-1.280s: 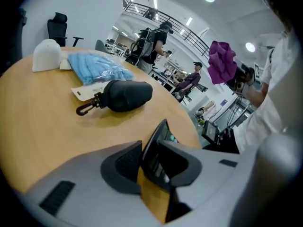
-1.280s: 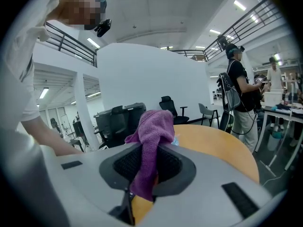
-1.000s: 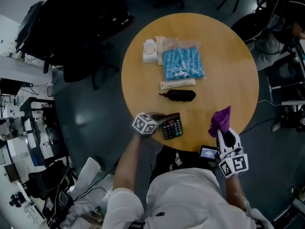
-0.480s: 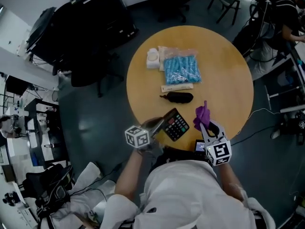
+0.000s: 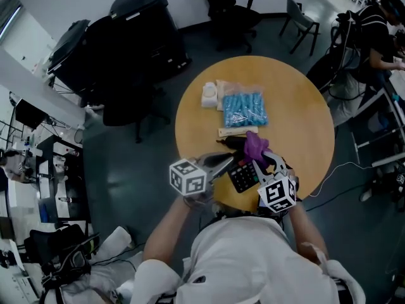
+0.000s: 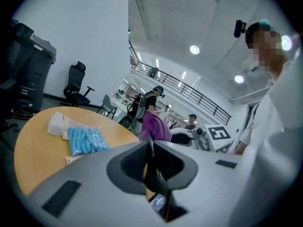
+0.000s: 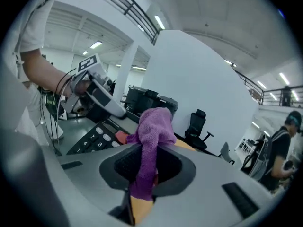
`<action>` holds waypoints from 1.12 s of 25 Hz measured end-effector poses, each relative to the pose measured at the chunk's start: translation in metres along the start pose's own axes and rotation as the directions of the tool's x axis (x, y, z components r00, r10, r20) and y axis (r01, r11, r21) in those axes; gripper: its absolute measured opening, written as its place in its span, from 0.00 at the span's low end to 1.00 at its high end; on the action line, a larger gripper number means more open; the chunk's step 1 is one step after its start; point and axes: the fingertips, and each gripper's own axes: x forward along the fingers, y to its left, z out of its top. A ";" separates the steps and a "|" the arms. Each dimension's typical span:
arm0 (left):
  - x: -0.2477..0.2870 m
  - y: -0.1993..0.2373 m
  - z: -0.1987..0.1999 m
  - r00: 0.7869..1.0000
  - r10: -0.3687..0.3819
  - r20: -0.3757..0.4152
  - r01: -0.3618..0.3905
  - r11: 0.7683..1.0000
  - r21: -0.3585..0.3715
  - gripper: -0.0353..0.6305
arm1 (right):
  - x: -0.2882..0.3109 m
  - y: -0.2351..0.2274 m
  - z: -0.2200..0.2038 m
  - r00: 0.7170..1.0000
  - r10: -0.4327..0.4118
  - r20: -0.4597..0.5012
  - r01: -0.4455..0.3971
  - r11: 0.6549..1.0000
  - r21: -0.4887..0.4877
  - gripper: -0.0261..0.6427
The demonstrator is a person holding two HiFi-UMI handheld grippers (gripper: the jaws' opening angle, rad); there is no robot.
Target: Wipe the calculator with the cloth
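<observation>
My left gripper (image 5: 226,163) is shut on the black calculator (image 5: 243,175) and holds it tilted above the near edge of the round wooden table (image 5: 304,119); its jaws have just been closing on it. In the left gripper view the calculator (image 6: 152,167) shows edge-on between the jaws. My right gripper (image 5: 262,161) is shut on a purple cloth (image 5: 254,145), which hangs over the calculator's far end. The right gripper view has the cloth (image 7: 151,141) bunched between the jaws, with the calculator keys (image 7: 94,138) just left of it.
A bag of blue items (image 5: 243,109), a white container (image 5: 210,94), a pale strip (image 5: 231,132) and a black object (image 5: 229,142) lie on the table's far half. Office chairs (image 5: 231,14) and a seated person (image 5: 380,18) surround it.
The left gripper has lifted the calculator off the table and tilted it. The right gripper has swung left with the cloth, from the table's right edge to the calculator.
</observation>
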 end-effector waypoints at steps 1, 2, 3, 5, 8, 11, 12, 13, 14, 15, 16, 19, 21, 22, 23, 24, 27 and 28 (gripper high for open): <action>0.001 -0.002 0.003 1.000 0.001 0.002 -0.001 1.000 0.005 0.12 | 0.001 0.003 0.003 1.000 0.005 -0.004 -0.005 0.999 -0.036 0.15; 0.002 -0.003 0.006 1.000 0.005 0.004 -0.005 1.000 0.007 0.12 | 0.000 0.008 0.007 1.000 0.013 -0.003 -0.014 0.998 -0.069 0.15; 0.002 -0.003 0.007 1.000 0.009 0.005 -0.009 1.000 0.007 0.12 | 0.000 0.014 0.010 1.000 0.026 -0.001 -0.026 0.995 -0.100 0.15; 0.001 -0.004 0.008 1.000 0.019 0.004 -0.020 1.000 0.005 0.12 | -0.001 0.029 0.016 0.999 0.046 -0.007 -0.046 0.984 -0.169 0.15; -0.002 -0.004 0.004 1.000 0.027 -0.005 -0.027 0.999 -0.020 0.12 | -0.005 0.049 0.019 0.996 0.090 -0.017 -0.091 0.963 -0.254 0.15; -0.004 -0.004 0.003 1.000 0.016 -0.003 -0.016 0.999 -0.036 0.12 | -0.013 0.075 0.023 0.983 0.181 -0.027 -0.179 0.927 -0.328 0.15; -0.005 -0.004 0.003 1.000 0.014 -0.004 -0.014 0.999 -0.033 0.12 | -0.014 0.085 0.023 0.977 0.210 -0.033 -0.207 0.908 -0.363 0.15; -0.004 -0.004 0.003 1.000 0.013 -0.005 -0.013 1.000 -0.026 0.12 | -0.016 0.094 0.023 0.971 0.237 -0.041 -0.234 0.887 -0.397 0.15; -0.004 -0.004 0.003 1.000 0.010 -0.008 -0.010 1.000 -0.018 0.12 | -0.018 0.102 0.021 0.963 0.264 -0.048 -0.259 0.867 -0.425 0.15; -0.003 -0.005 0.002 1.000 0.008 -0.009 -0.008 1.000 -0.013 0.12 | -0.020 0.109 0.019 0.955 0.291 -0.057 -0.285 0.849 -0.445 0.15; -0.003 -0.005 0.001 1.000 0.007 -0.010 -0.007 1.000 -0.012 0.12 | -0.022 0.115 0.016 0.946 0.316 -0.067 -0.310 0.833 -0.459 0.15; -0.002 -0.004 0.000 1.000 0.008 -0.006 -0.008 1.000 -0.021 0.12 | -0.031 0.130 0.007 0.920 0.380 -0.094 -0.376 0.792 -0.481 0.15; -0.003 -0.005 0.000 1.000 0.011 -0.001 -0.011 1.000 -0.018 0.12 | -0.038 0.141 0.000 0.899 0.423 -0.113 -0.422 0.766 -0.486 0.15; -0.003 -0.005 0.001 1.000 0.013 0.003 -0.012 1.000 -0.015 0.12 | -0.041 0.147 -0.005 0.885 0.448 -0.125 -0.449 0.753 -0.481 0.15; -0.004 -0.005 0.003 1.000 0.014 0.008 -0.014 1.000 -0.012 0.12 | -0.045 0.153 -0.010 0.869 0.475 -0.137 -0.479 0.741 -0.471 0.15; -0.005 -0.004 0.005 1.000 0.016 0.015 -0.016 1.000 -0.008 0.12 | -0.048 0.159 -0.015 0.850 0.505 -0.148 -0.512 0.728 -0.455 0.15; -0.011 0.000 0.014 0.999 0.023 0.044 -0.024 1.000 0.006 0.12 | -0.058 0.173 -0.028 0.786 0.593 -0.174 -0.606 0.686 -0.403 0.15; -0.014 0.002 0.017 0.998 0.028 0.051 -0.028 1.000 0.012 0.12 | -0.063 0.174 -0.032 0.768 0.616 -0.176 -0.629 0.676 -0.384 0.15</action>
